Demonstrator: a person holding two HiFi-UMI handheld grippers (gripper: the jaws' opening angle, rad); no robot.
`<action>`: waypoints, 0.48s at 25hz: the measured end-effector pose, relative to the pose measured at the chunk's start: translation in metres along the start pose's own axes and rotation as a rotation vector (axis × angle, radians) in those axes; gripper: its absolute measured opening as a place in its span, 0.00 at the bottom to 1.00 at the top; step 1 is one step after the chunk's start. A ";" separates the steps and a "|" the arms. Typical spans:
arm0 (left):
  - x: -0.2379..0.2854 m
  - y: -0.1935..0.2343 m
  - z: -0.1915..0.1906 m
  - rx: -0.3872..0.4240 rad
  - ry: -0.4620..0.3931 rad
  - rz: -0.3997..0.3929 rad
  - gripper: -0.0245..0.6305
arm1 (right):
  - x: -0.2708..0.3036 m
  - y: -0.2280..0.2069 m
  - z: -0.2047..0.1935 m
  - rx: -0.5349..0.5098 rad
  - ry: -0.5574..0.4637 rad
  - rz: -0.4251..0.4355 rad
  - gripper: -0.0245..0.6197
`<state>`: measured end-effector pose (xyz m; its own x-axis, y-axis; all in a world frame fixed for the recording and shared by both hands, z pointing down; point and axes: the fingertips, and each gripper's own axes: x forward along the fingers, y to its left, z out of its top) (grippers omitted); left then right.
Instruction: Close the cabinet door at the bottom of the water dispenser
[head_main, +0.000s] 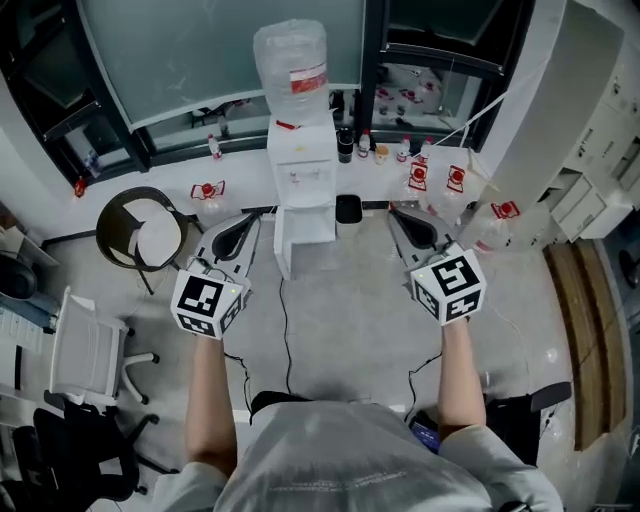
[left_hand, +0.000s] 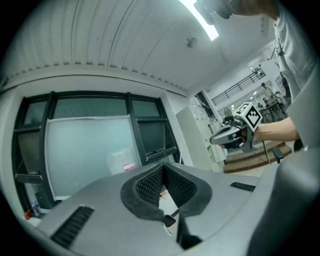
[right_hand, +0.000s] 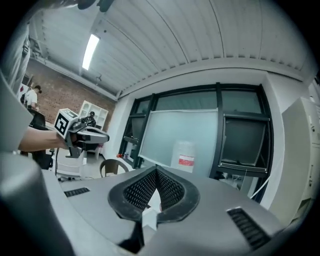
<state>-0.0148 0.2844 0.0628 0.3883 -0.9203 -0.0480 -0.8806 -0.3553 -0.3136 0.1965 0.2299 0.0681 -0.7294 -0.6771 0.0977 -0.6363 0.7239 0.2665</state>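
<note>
Left forearm (head_main: 208, 400) and right forearm (head_main: 462, 385) stretch forward, well apart. The left gripper (head_main: 240, 235) and right gripper (head_main: 408, 225) point about level, jaws closed together, nothing between them

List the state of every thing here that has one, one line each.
left gripper: shut, nothing between the jaws.
right gripper: shut, nothing between the jaws.
cabinet door: looks open, swung out toward the person.
water bottle: upright on top of the water dispenser.

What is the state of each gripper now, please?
Left gripper: closed, holding nothing.
Right gripper: closed, holding nothing.
</note>
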 end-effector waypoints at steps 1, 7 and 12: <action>0.001 0.000 0.002 -0.015 -0.011 0.036 0.06 | -0.002 -0.005 -0.003 -0.001 -0.004 0.017 0.08; 0.029 0.005 -0.009 -0.022 0.034 0.114 0.07 | 0.007 -0.042 -0.020 -0.023 0.002 0.015 0.08; 0.058 0.044 -0.044 -0.011 0.086 0.129 0.07 | 0.043 -0.053 -0.027 -0.026 0.015 -0.027 0.08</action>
<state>-0.0429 0.2080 0.0881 0.2479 -0.9688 -0.0059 -0.9248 -0.2348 -0.2994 0.2053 0.1588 0.0844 -0.7084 -0.6980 0.1045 -0.6484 0.7021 0.2943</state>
